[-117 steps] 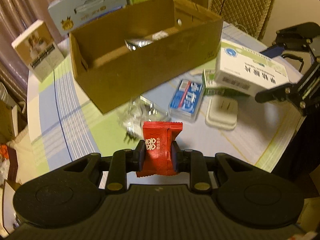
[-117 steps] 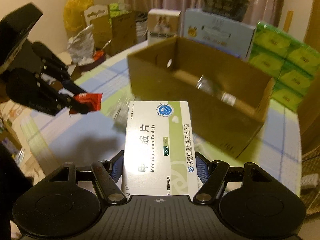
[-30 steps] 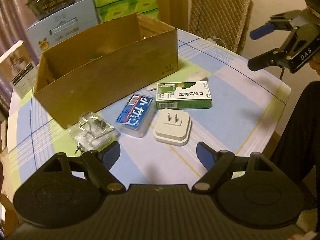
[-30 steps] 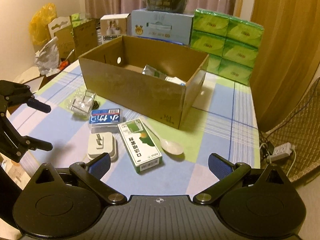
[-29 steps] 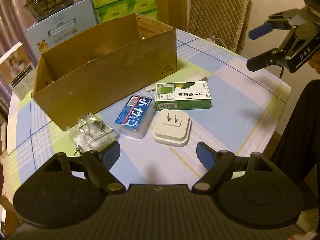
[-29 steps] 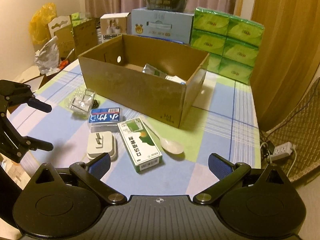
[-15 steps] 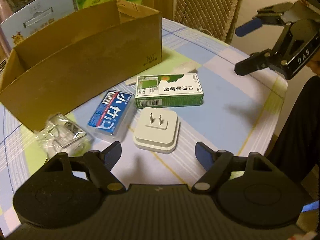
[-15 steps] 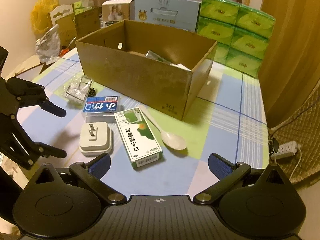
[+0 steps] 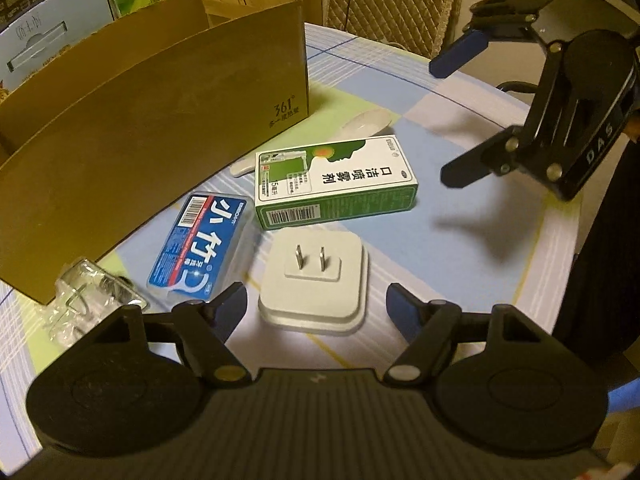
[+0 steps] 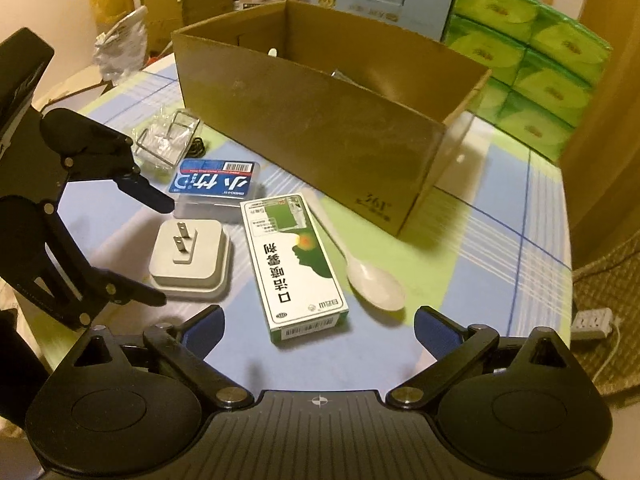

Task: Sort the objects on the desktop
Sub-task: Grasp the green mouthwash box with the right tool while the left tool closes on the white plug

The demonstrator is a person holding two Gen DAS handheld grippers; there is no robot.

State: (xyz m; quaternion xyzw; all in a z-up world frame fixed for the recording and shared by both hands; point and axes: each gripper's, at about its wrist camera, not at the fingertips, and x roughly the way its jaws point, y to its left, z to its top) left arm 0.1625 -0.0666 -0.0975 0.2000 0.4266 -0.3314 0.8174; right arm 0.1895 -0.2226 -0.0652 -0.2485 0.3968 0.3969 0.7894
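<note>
My left tool (image 9: 316,304) hangs low over the bench (image 9: 472,264) at the lower centre of the left wrist view, jaws spread wide and empty, with the white plug adapter (image 9: 314,280) lying prongs-up between its fingertips. My right tool (image 10: 318,326) is likewise spread wide and holds nothing; it appears at the upper right of the left wrist view, tilted down toward the bench, and in its own view the near end of the green-and-white box (image 10: 294,262) lies between its fingertips. The cardboard box (image 10: 320,116) stands open at the upper centre of the right wrist view; a little of its contents shows over the rim but I cannot identify it. Its lower corner is printed "361°". Left of the green-and-white box lies the blue-labelled clear case (image 9: 200,248), carrying a barcode and white characters. A white spoon (image 10: 360,264) lies right of the green-and-white box. A clear plastic packet (image 10: 168,140) sits at the cardboard box's left end.
</note>
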